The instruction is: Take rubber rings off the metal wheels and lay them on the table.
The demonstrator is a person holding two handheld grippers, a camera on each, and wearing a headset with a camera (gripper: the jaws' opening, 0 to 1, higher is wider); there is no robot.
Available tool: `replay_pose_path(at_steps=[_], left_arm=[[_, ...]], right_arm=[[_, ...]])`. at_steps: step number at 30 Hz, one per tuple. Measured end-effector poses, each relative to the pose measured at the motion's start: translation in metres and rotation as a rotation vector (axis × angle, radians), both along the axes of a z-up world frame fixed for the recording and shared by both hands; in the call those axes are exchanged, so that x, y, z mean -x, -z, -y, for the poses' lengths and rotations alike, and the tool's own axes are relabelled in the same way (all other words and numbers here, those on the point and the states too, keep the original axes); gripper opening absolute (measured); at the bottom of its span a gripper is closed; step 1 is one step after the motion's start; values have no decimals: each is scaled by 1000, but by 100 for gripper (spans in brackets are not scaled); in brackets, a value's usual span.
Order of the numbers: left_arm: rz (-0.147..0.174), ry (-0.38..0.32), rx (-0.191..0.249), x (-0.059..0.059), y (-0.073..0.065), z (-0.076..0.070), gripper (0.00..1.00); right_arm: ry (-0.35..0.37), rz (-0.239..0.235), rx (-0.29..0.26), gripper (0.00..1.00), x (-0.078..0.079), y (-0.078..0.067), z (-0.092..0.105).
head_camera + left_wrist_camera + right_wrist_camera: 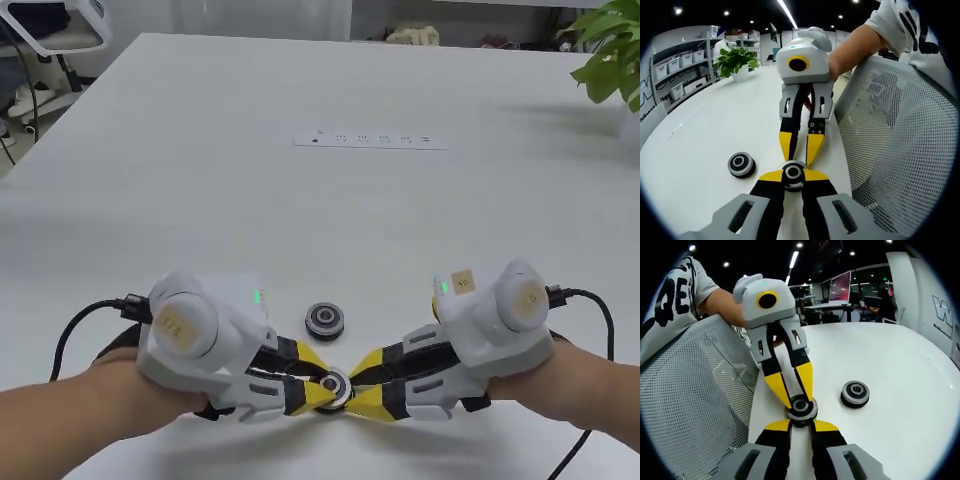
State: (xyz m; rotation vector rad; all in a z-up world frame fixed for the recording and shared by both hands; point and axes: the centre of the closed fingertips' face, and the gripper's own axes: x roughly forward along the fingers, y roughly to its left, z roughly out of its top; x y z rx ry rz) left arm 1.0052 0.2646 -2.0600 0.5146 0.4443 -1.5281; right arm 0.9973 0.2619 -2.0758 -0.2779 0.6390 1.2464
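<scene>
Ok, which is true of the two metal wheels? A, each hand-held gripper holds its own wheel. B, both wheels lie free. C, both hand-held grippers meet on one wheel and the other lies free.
C: the left hand-held gripper and right hand-held gripper close on one metal wheel, while the second wheel lies free on the table.

Head looks down; gripper views opposed, sharing wheel [792,174].

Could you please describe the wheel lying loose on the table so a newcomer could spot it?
Start at the white table and come to its near edge, where the left claw and right claw meet tip to tip. Just beyond them lies the loose wheel, flat and untouched; the other wheel is gripped by both claws.
</scene>
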Motion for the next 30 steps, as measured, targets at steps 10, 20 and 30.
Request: replay_pose_path(at_steps=[10,20,30], left_arm=[[1,-1,2,0,0,0,7],[-2,-4,2,0,0,0,7],[1,-3,0,1,0,0,7]], right_arm=[[5,-10,2,10,1,1,1],[12,-15,13,0,1,2,4],[50,-62,-9,0,0,1,6]])
